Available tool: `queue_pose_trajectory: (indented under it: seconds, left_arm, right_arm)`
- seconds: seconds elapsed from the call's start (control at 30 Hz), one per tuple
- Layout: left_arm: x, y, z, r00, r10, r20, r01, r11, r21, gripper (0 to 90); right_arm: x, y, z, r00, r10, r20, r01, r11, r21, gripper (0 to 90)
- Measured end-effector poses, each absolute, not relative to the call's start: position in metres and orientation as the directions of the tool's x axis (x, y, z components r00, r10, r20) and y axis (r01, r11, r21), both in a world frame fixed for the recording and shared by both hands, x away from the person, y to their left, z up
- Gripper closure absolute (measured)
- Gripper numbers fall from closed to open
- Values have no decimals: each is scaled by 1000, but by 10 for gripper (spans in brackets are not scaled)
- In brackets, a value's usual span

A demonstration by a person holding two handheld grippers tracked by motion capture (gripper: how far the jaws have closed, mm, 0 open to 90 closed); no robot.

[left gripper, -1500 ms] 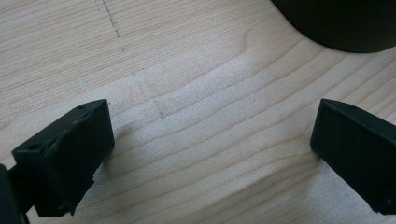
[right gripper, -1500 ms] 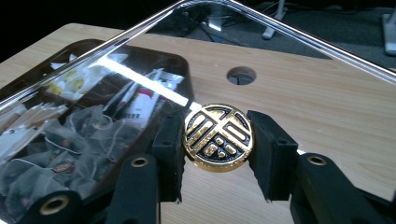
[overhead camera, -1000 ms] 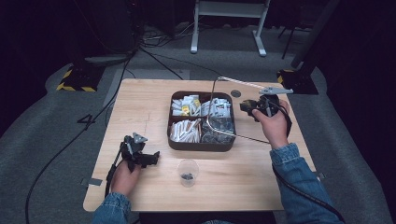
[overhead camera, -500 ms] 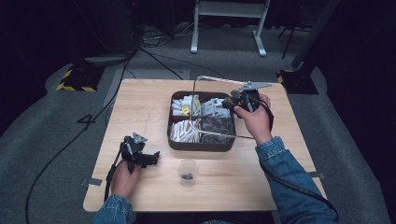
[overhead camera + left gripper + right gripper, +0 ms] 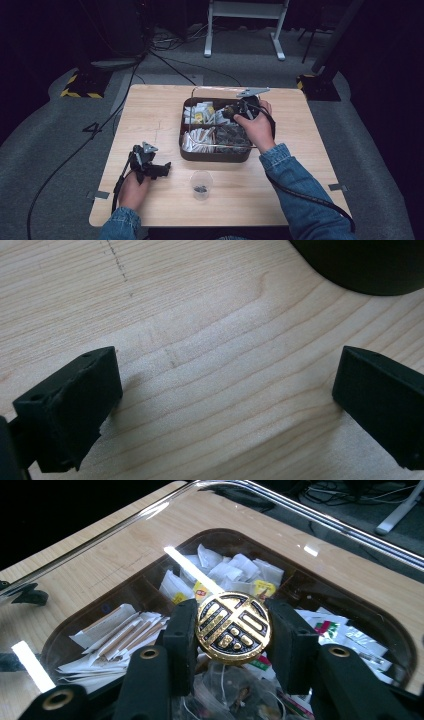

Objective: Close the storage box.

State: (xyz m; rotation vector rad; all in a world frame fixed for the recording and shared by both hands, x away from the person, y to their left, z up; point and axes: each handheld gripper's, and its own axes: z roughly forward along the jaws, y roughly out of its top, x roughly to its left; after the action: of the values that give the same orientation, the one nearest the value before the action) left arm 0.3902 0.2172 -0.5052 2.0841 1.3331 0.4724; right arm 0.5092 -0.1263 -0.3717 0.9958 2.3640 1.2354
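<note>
One step in hand, likely lidding: right gripper (image 5: 232,630) clamped part-closed on the round gold-and-black knob (image 5: 234,611) of the clear glass lid (image 5: 300,515) above the dark brown compartment box (image 5: 215,156), left gripper (image 5: 225,390) wide open and empty over the wooden table (image 5: 210,330), next move needed rim alignment, then lowering.

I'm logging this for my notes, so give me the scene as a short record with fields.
Surface: wooden table
Container: dark box of four compartments holding packets
Lid: clear lid, gold knob
Right gripper: shut on the gold knob, over the dark box
Left gripper: open, above bare wood
Also: clear cup near front edge
</note>
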Motion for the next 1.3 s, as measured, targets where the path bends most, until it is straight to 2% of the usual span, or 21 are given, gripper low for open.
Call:
queue_pose_trajectory:
  seconds: [0.33,0.8,1.3]
  left_arm:
    - [390,217,-505,429,903,-28,684,-304,663,0]
    - [390,217,-505,424,905,-26,687,-303,660,0]
    - [390,217,-505,425,905,-26,686,-303,661,0]
  right_arm:
    - [519,-111,-387,-732,677,81,454,396,798,587]
    - [530,-98,-415,-731,682,33,457,453,766,587]
    - [529,-86,-427,-721,693,12,465,471,750,587]
